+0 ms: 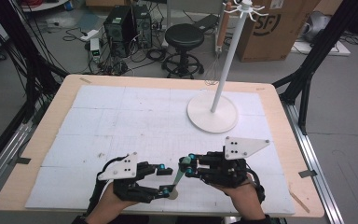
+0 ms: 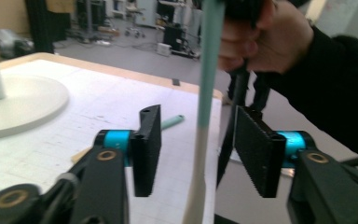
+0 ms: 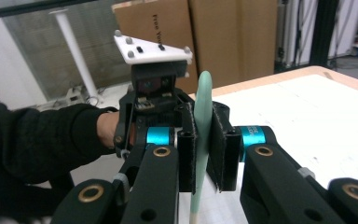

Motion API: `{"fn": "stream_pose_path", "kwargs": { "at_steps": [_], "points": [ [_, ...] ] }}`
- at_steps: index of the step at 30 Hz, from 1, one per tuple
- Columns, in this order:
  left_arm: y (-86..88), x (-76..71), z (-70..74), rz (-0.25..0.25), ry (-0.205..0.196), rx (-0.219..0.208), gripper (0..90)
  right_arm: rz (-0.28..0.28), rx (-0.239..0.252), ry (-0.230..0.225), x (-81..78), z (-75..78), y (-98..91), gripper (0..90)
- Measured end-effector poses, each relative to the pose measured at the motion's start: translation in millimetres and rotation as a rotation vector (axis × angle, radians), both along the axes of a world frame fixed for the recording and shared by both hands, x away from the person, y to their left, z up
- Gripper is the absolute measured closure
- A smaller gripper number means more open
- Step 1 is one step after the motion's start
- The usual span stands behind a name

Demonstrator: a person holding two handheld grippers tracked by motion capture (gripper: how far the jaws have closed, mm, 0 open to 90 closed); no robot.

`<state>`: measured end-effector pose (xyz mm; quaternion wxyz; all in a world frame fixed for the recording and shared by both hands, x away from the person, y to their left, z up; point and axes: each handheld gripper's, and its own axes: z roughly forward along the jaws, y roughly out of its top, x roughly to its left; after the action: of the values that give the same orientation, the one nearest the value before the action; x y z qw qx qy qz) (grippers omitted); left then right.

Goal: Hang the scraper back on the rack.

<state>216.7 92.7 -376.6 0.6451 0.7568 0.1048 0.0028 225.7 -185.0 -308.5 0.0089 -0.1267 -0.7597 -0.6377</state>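
The mint-and-white spatula (image 3: pixel 202 121) stands nearly upright just above the desk (image 1: pixel 135 116), pinched by the right claw (image 3: pixel 204 140), its lower stem untouched between the left claw's (image 2: pixel 200 149) spread jaws

At twelve o'clock the white mat (image 1: pixel 121 116) lies open to my grippers; at one o'clock the rack's round base (image 1: pixel 212 116) and upright pole (image 1: pixel 227 56) block the way.
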Motion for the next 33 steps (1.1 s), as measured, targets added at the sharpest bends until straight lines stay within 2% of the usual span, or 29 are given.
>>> {"fn": "stream_pose_path", "kwargs": {
  "at_steps": [1,4,6,7,9,13,15,16,17,18,19,21,23,25,29,32,33],
  "points": [
    [-1.4,-0.4,-0.6,-0.005,-0.003,0.003,61.1,0.014,0.007,-0.004,1.2,0.4,2.7,81.9],
    [-3.5,0.0,-1.7,-0.016,-0.003,0.016,64.3,0.028,0.013,0.004,1.8,-0.6,5.1,81.8],
    [-3.8,0.0,-1.9,-0.023,0.001,0.024,75.3,0.040,0.010,0.008,3.0,-2.7,8.1,81.8],
    [-3.7,-0.2,-2.1,-0.028,-0.007,0.027,75.3,0.040,0.010,0.008,3.0,-2.7,8.1,81.8],
    [-3.4,-0.4,-2.1,-0.032,-0.014,0.038,81.5,0.057,0.004,0.013,3.8,-3.4,9.8,81.8],
    [-4.2,-0.6,-2.8,-0.035,-0.014,0.040,83.8,0.066,-0.006,0.010,3.7,-3.2,14.6,81.8],
    [-4.0,-1.2,-2.2,-0.034,-0.015,0.024,84.4,0.066,0.015,0.000,1.7,-4.0,17.4,80.4],
    [-3.9,-1.5,-2.0,-0.032,-0.010,0.016,84.5,0.052,0.044,-0.001,0.0,-4.9,17.9,75.0],
    [-3.2,-1.3,-1.8,-0.034,-0.015,0.020,84.5,0.030,0.091,-0.004,-2.2,-6.3,17.3,60.7],
    [-2.8,-1.6,-1.6,-0.031,-0.012,0.017,84.6,0.005,0.125,-0.003,-4.4,-7.7,16.2,58.7],
    [-2.1,-1.5,-1.4,-0.033,-0.012,0.014,84.6,-0.014,0.140,-0.009,-6.6,-9.4,14.7,57.6],
    [-0.9,-1.6,-0.4,-0.035,-0.008,-0.003,84.6,-0.047,0.136,-0.032,-10.3,-14.3,12.8,52.8],
    [0.2,-1.3,0.3,-0.039,-0.009,-0.015,84.6,-0.064,0.137,-0.037,-12.9,-20.1,12.5,49.9],
    [0.3,-1.0,0.4,-0.044,-0.005,-0.019,84.6,-0.052,0.138,-0.047,-15.1,-25.2,13.7,51.3],
    [-0.8,-2.2,0.6,-0.064,-0.003,-0.034,84.6,-0.024,0.131,-0.048,-15.2,-31.0,17.2,59.5],
    [-0.4,-1.4,0.7,-0.064,0.001,-0.036,84.5,0.007,0.153,-0.048,-14.3,-34.6,17.8,77.6],
    [-0.3,-1.5,0.9,-0.060,-0.002,-0.038,84.2,0.005,0.161,-0.046,-14.5,-35.3,17.6,80.7]
  ]
}}
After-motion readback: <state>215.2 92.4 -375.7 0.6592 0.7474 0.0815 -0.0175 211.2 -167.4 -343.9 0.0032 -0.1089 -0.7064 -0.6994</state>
